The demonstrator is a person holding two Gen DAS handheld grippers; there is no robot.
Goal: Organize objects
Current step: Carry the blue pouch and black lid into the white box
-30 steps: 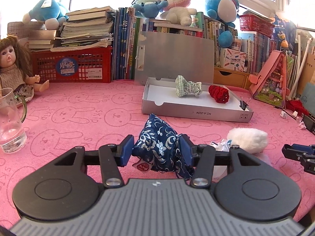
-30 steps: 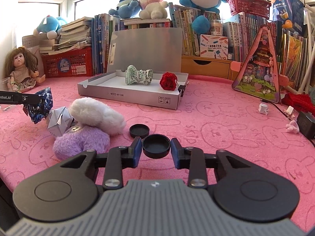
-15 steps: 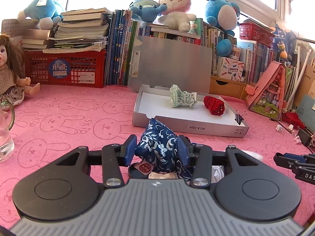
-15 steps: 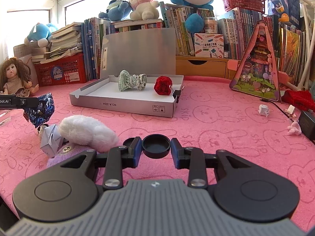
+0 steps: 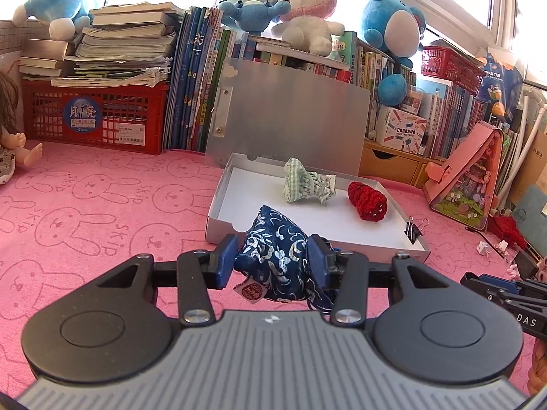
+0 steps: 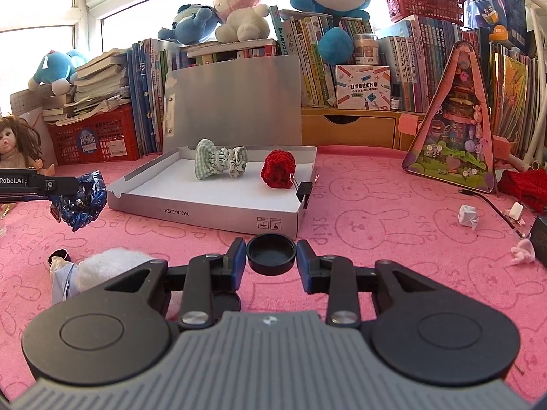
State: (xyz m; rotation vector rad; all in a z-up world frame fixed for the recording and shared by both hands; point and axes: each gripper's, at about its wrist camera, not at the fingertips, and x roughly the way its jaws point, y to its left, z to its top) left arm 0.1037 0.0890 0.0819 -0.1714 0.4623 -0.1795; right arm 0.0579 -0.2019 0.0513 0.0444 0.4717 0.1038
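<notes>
My left gripper [image 5: 272,259] is shut on a blue floral cloth pouch [image 5: 277,259], held above the pink mat just before the near wall of the open grey box [image 5: 314,235]. The pouch also shows in the right wrist view [image 6: 80,200]. The box [image 6: 212,210] holds a green checked scrunchie [image 5: 306,184] and a red knitted scrunchie [image 5: 367,201]. My right gripper [image 6: 271,256] is shut on a black round lid [image 6: 271,253], lifted off the mat in front of the box.
A white fluffy item [image 6: 112,266], a folded paper piece [image 6: 63,282] and a second black lid [image 6: 224,302] lie on the mat at lower left. A binder clip [image 6: 304,188] sits on the box corner. A pink triangular toy house [image 6: 454,143], books, red crate [image 5: 92,119] and doll [image 6: 17,147] line the back.
Both grippers have moved forward toward the box and risen, the left with the pouch, the right with the lid. The fluffy items have dropped back toward the lower left.
</notes>
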